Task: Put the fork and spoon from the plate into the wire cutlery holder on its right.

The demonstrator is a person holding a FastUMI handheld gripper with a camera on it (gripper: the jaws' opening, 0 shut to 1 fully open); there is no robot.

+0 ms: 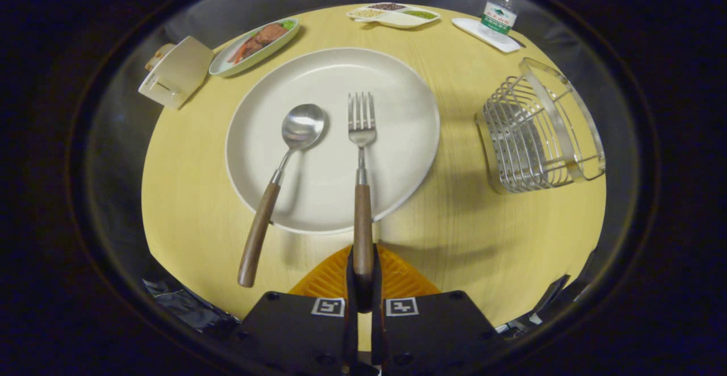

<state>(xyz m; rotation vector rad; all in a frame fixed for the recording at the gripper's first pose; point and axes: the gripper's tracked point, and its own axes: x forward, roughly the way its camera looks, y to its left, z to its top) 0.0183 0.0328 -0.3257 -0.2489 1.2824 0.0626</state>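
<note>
Gleaming wood-handled fork (362, 183) — clamped in hand-held gripper (363, 262)

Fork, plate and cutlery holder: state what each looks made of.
Fork: shiny metal head, brown wood-like handle, which the hand-held gripper is shut on. Plate: matte cream, likely ceramic or melamine. Cutlery holder: bright metal wire with a pale rim, material unclear.

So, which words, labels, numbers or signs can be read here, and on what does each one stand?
No text can be read.
Water bottle label: print too small and blurred.
Two square coded markers on the gripper body: patterns, not words.
The fingers are shut on the fork handle.
</note>
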